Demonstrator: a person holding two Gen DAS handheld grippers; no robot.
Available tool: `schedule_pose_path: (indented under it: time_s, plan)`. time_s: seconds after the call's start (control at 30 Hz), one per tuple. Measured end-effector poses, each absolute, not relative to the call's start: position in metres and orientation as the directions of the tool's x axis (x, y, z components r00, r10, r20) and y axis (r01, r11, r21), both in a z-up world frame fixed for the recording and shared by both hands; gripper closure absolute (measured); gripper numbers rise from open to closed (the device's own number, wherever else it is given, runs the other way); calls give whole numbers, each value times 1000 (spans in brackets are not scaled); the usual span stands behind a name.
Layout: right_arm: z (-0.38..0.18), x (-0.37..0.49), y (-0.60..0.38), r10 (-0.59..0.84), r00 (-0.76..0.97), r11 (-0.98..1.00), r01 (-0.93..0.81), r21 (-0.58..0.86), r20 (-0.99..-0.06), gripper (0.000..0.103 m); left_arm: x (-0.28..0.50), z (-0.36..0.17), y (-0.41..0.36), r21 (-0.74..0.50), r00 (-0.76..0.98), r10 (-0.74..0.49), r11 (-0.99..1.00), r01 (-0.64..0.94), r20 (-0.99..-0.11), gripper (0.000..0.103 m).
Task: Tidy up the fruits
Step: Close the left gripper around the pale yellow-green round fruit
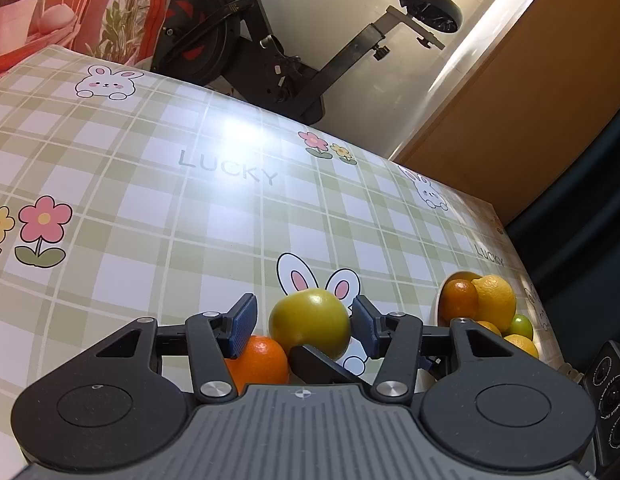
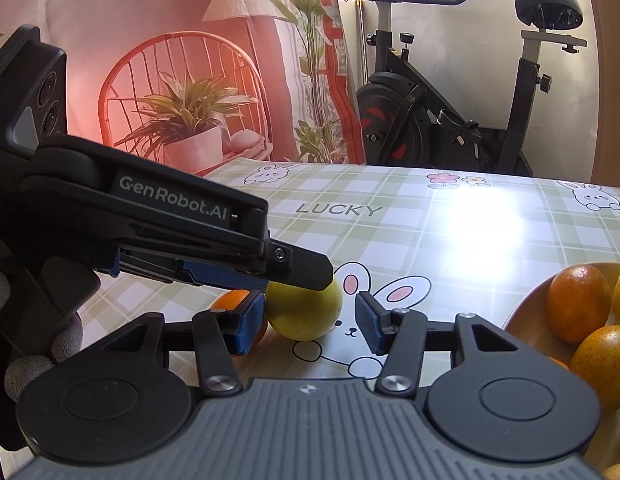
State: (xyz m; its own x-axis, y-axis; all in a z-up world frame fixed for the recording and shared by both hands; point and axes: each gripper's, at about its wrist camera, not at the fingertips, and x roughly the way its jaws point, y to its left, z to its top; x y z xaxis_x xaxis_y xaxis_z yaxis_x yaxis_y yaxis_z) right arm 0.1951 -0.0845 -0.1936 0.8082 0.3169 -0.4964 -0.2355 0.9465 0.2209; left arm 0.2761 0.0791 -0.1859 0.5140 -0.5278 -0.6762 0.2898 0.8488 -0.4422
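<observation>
Two sets of jaws crowd one yellow-green fruit (image 2: 304,312) at twelve o'clock on the counter (image 2: 429,232): both grippers, left (image 1: 304,322) and right (image 2: 311,316), stand partly open, gripping nothing, so colliding fingers could knock it into the orange (image 1: 260,364).

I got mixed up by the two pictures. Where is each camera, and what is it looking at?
Left wrist camera: rides on the left tongs, looks along them at the green fruit, orange and bowl.
Right wrist camera: rides on the right tongs, looks across the table; the left tongs and a gloved hand show.
Both see the green fruit, orange, bowl and exercise bike.
</observation>
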Motion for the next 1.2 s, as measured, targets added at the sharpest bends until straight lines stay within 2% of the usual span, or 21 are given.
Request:
schedule_pose_path:
  time_s: [0.13, 0.33, 0.8, 1.2]
  plan:
    - [-194, 196, -87, 326, 804, 943, -237, 234, -497, 50, 278, -188, 76, -444, 501, -537, 843, 303, -679, 51]
    - [-194, 196, -92, 348, 797, 933, -247, 260, -493, 57, 275, -189, 70, -420, 501, -540, 841, 340, -677, 55]
    - [-195, 199, -96, 377, 771, 919, -244, 308, -514, 55, 259, -184, 60, -344, 526, -508, 858, 383, -682, 55]
    - [-187, 160, -109, 366, 810, 921, -244, 303, -459, 55, 210, -162, 42, -316, 561, -502, 861, 399, -659, 55]
